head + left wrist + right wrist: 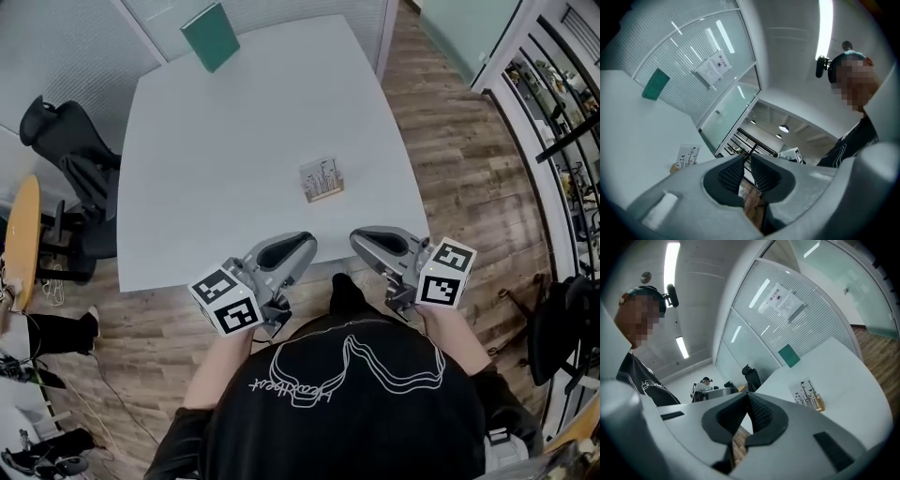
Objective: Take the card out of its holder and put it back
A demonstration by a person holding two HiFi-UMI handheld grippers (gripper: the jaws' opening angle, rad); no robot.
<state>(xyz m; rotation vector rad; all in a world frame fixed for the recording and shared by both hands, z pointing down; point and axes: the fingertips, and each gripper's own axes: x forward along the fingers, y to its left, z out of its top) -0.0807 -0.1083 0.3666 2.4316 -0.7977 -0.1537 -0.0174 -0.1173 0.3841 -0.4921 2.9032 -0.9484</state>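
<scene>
The white surface [234,169] is carrying the work well within forward reach. Both tongs are hovering at its near edge, close to the person's chest, which I judge to be a standby posture rather than an approach. The left tongs [746,159] are showing only a narrow slit and the right tongs [745,397] are meeting at the tips, with neither holding anything. The card [322,176] is standing upright in its wooden holder [325,196] mid-surface, well apart from both. It is bearing dark drawn figures but no legible words. The posted sheet [785,300] on the glass partition is printing too small to read.
</scene>
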